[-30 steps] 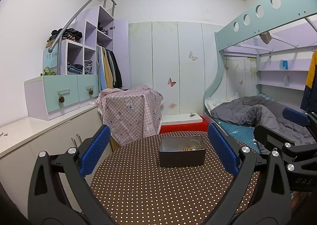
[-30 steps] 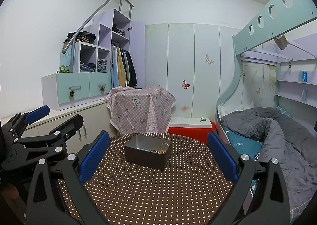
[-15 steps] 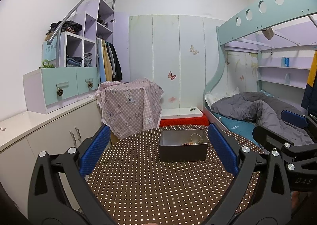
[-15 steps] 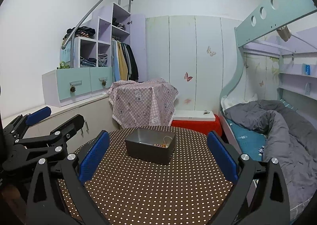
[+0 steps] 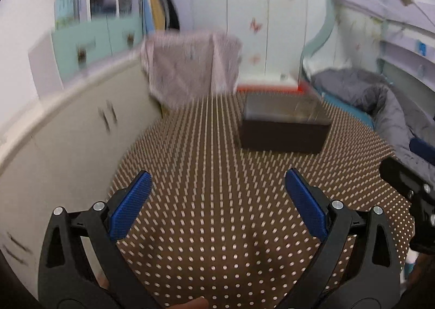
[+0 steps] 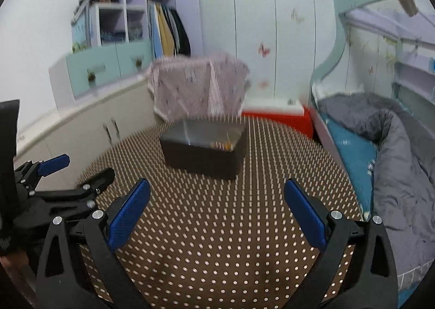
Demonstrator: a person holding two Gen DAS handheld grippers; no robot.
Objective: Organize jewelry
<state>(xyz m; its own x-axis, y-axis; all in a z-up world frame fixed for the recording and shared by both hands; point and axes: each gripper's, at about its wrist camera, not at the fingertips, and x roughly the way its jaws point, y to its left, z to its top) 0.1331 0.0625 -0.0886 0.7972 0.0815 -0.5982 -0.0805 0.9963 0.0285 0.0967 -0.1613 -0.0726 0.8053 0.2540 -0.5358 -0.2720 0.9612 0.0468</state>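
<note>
Brown dotted cloth covers the table (image 6: 217, 241), and a dark box (image 6: 204, 150) sits far from both grippers with jewelry (image 6: 224, 143) lying in its right end, too blurred to sort by kind. Left gripper (image 5: 217, 208) and right gripper (image 6: 217, 211) both hang over the near table, jaws wide apart, holding nothing. Likely the approach step; next, reach forward over the box rim and down to the pieces
</note>
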